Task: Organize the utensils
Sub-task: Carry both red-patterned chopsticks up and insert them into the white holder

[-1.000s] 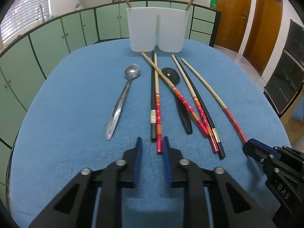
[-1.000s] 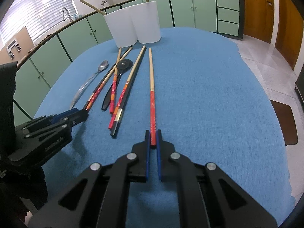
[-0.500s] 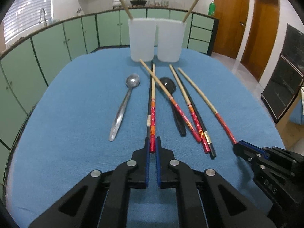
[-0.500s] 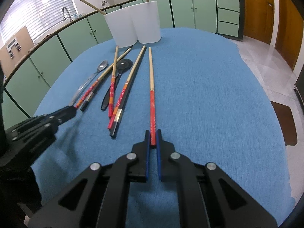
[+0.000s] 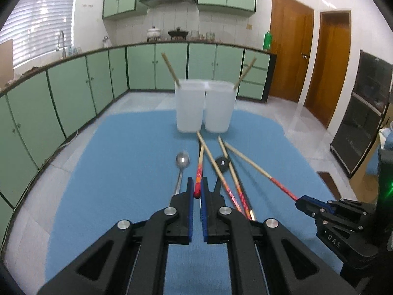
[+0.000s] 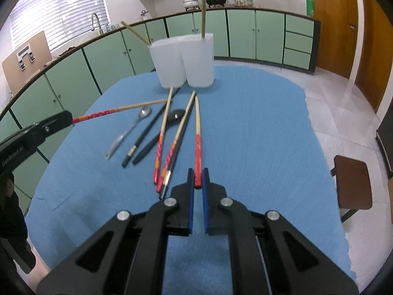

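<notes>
My left gripper (image 5: 197, 189) is shut on the red end of a bamboo chopstick (image 5: 199, 169) and holds it lifted above the blue table; it also shows in the right wrist view (image 6: 118, 110). My right gripper (image 6: 197, 179) is shut on the red end of another chopstick (image 6: 197, 132), also raised. Two white cups (image 5: 203, 108) stand at the back, each with one chopstick in it. On the cloth lie a metal spoon (image 6: 127, 130), a black spoon (image 6: 157, 137) and several chopsticks (image 6: 172, 145).
The blue cloth (image 6: 258, 135) covers the round table. A brown stool (image 6: 351, 184) stands right of the table. Green kitchen cabinets (image 5: 73, 93) run behind and to the left. Wooden doors (image 5: 307, 61) are at the back right.
Both grippers have risen from the table, each lifting its chopstick off the cloth. The left gripper closed on its chopstick a second ago; the right was shut throughout.
</notes>
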Demonstrator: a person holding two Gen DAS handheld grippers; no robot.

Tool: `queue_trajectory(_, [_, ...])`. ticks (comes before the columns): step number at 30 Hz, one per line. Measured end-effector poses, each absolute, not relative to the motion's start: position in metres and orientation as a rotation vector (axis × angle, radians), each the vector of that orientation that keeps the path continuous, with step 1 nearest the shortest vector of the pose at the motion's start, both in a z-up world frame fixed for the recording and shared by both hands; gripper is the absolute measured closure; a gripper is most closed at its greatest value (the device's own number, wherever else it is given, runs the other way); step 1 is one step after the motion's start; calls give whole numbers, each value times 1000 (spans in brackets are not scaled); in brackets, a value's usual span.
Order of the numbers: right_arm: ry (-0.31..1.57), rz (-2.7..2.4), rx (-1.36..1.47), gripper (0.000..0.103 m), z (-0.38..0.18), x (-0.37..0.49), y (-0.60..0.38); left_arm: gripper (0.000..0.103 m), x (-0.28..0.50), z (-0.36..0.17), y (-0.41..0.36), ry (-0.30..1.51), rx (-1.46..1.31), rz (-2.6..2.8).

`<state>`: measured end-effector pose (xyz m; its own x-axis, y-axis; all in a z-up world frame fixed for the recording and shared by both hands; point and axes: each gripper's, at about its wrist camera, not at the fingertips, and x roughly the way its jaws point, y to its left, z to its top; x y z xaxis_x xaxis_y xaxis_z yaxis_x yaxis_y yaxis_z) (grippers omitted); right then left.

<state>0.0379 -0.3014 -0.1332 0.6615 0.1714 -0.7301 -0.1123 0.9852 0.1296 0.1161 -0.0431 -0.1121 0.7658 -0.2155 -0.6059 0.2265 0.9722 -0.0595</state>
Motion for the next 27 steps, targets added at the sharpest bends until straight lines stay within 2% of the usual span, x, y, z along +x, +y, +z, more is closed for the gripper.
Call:
queue_trajectory(13, [706, 204, 2, 98, -44, 63, -300, 97, 134, -36, -37, 500, -4, -293])
queue_trajectory(27, [673, 270, -42, 98, 28, 100, -301, 98, 167, 4, -38, 473, -33, -378])
